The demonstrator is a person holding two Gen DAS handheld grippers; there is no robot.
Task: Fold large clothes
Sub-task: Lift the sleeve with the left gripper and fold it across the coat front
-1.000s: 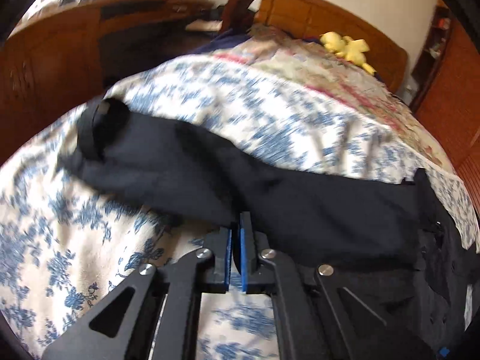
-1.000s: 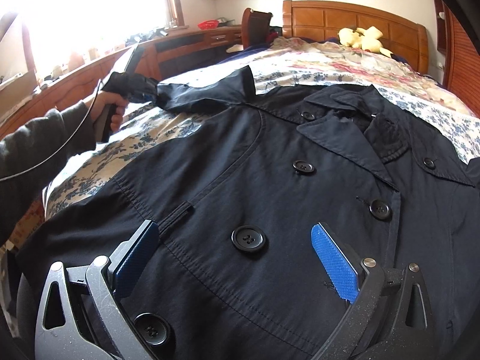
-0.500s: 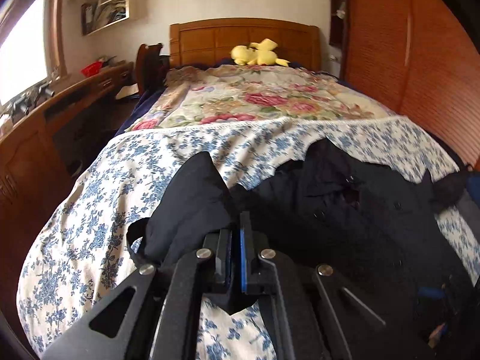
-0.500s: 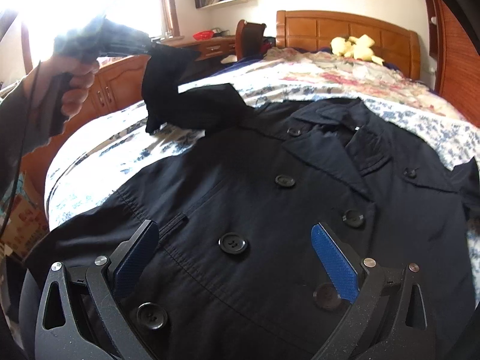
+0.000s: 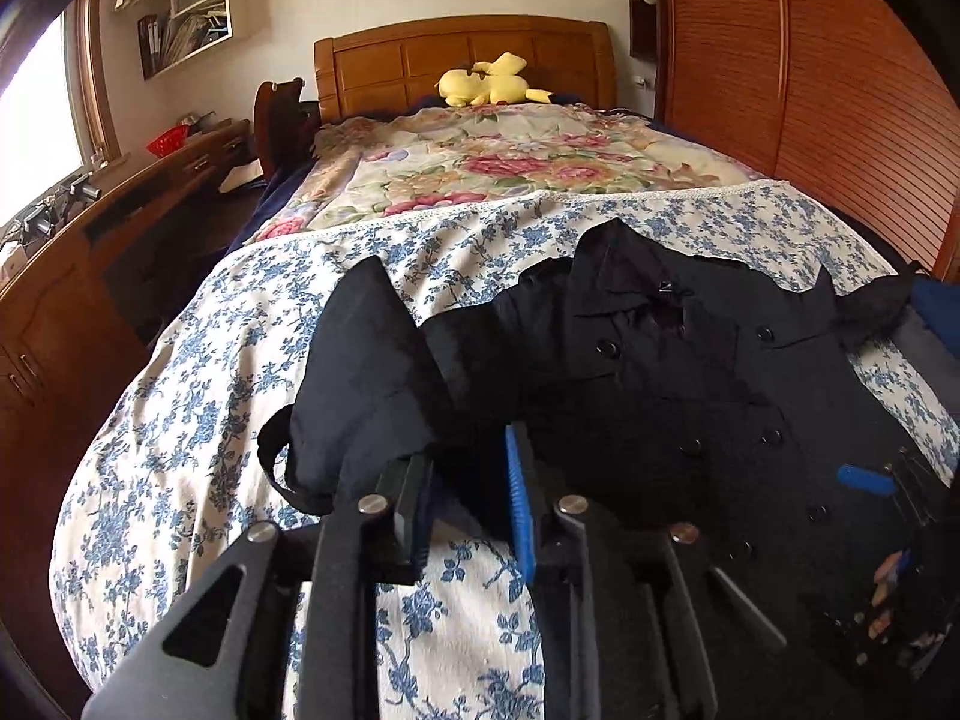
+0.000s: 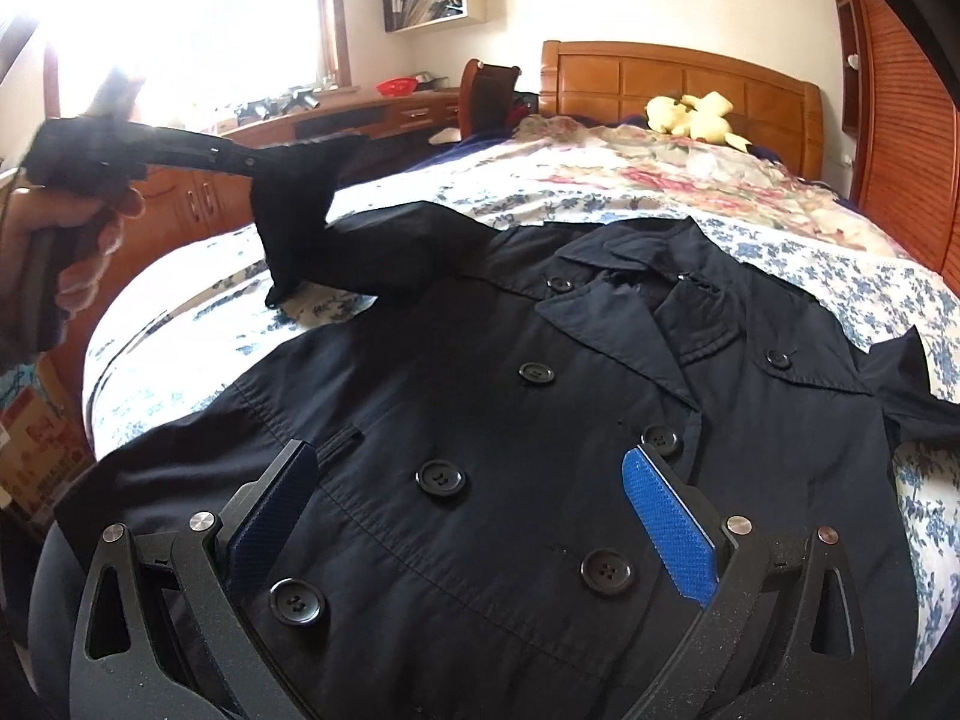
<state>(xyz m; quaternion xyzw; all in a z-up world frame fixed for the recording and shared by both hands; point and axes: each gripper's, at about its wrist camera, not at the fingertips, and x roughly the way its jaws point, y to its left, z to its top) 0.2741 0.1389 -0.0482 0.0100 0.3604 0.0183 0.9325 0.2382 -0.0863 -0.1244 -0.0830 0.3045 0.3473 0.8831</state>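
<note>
A black double-breasted coat (image 6: 540, 420) lies face up on the bed, collar toward the headboard; it also shows in the left wrist view (image 5: 690, 384). My left gripper (image 5: 468, 468) has its jaws parted a little, with the cuff of the coat's left sleeve (image 5: 366, 384) still draped between them. In the right wrist view this gripper (image 6: 240, 162) holds the sleeve (image 6: 300, 210) raised above the bed. My right gripper (image 6: 468, 480) is wide open and empty, hovering over the coat's buttoned front.
The bed has a blue floral sheet (image 5: 180, 420) and a flowered quilt (image 5: 510, 168) toward the wooden headboard (image 5: 462, 60), with a yellow plush toy (image 5: 486, 81). A wooden desk (image 5: 90, 228) runs along the left, a slatted wardrobe (image 5: 840, 90) on the right.
My left gripper lifted the sleeve off the bed, swung it toward the coat body, and its jaws have parted slightly. The right gripper stayed open over the coat.
</note>
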